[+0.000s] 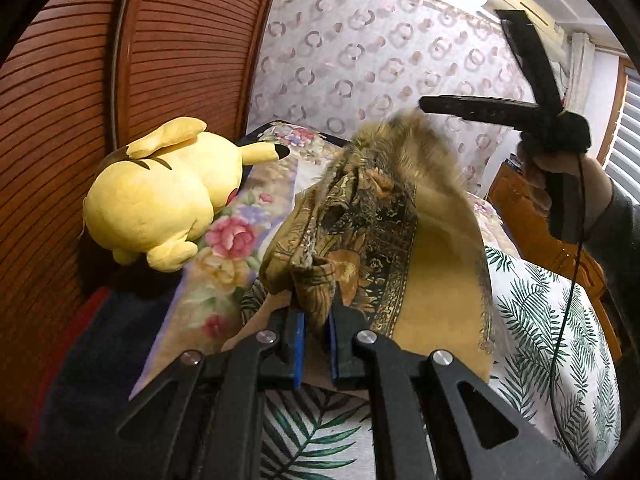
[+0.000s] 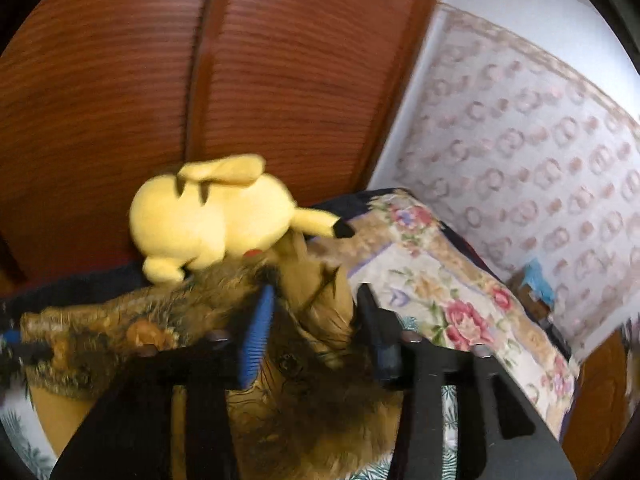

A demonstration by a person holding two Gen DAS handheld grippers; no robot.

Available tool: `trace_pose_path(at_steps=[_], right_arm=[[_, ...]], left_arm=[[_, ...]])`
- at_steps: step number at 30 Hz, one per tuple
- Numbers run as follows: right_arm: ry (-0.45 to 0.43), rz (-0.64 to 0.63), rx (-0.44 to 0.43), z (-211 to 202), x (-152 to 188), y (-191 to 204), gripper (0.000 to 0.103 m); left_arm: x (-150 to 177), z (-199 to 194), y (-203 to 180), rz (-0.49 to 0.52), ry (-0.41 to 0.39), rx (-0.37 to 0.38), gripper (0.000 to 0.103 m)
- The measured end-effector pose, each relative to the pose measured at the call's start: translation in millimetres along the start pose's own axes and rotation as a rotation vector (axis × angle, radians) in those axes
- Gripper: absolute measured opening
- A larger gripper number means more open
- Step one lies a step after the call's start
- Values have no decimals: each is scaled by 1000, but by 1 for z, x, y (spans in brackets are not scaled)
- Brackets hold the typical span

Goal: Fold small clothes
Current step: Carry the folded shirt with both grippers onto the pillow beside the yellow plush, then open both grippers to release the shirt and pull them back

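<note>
- The left gripper (image 1: 316, 340) has its blue-padded fingers (image 1: 298, 348) nearly together, pinching a bunched corner of the fringed scarf (image 1: 372, 220), a gold and black patterned cloth.
- The right gripper (image 2: 316, 336) has its fingers (image 2: 256, 336) standing apart; a fold of the scarf lies between them, but the pads do not seem to press on it, though blur makes this uncertain. In the left wrist view its two dark fingers are spread in a V above the far fringe.
- The scarf runs away from the left fingers in a raised ridge and drapes down to their right onto the palm-leaf sheet (image 1: 552, 320) of the bed.
- To do this step well, I judge the left pinch should stay firm on the corner while the right fingers close on the far edge, so that both ends are carried together and the edges meet squarely.
- The loose fringe could snag or fold under; laying the cloth flat first would help.
- Beyond and left of the left fingers a yellow Pikachu plush (image 1: 160, 196) lies on a floral quilt (image 1: 236, 240), close to the scarf.
- The slatted wooden wardrobe door (image 1: 160, 40) closes off the left; the open room lies right, over the palm-leaf sheet.
</note>
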State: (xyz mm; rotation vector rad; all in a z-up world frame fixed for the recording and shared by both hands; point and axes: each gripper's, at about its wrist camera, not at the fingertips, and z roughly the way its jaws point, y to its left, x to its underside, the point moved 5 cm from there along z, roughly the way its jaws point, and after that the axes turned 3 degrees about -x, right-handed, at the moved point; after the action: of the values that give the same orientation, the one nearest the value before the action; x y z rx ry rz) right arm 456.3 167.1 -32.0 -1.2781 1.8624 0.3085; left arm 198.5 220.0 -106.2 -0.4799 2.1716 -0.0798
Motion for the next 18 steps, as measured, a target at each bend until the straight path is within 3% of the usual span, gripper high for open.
trace_pose_path(at_steps=[4,9,13,15,16,18], right_arm=[[-12,61,-5,-9,5,-6,54],[58,109,-83,2,41,6,55],[178,183,-122,36,79,15,55],[174,227,-128,45,88,16,55],[168,245,-132,46,89,14,56],[156,285,-133,47,89,10,57]], left_arm=[[3,2,1,4,9,-12,7],[1,-1,2,20,8,-22,12],[-5,-11,1,41,-14,-32,25],[-8,-19,-1,51,-28,-33,32],[-10,-24,-2,58,-36,-32,41],[-11,-31,-7,79,-40,-20,45]])
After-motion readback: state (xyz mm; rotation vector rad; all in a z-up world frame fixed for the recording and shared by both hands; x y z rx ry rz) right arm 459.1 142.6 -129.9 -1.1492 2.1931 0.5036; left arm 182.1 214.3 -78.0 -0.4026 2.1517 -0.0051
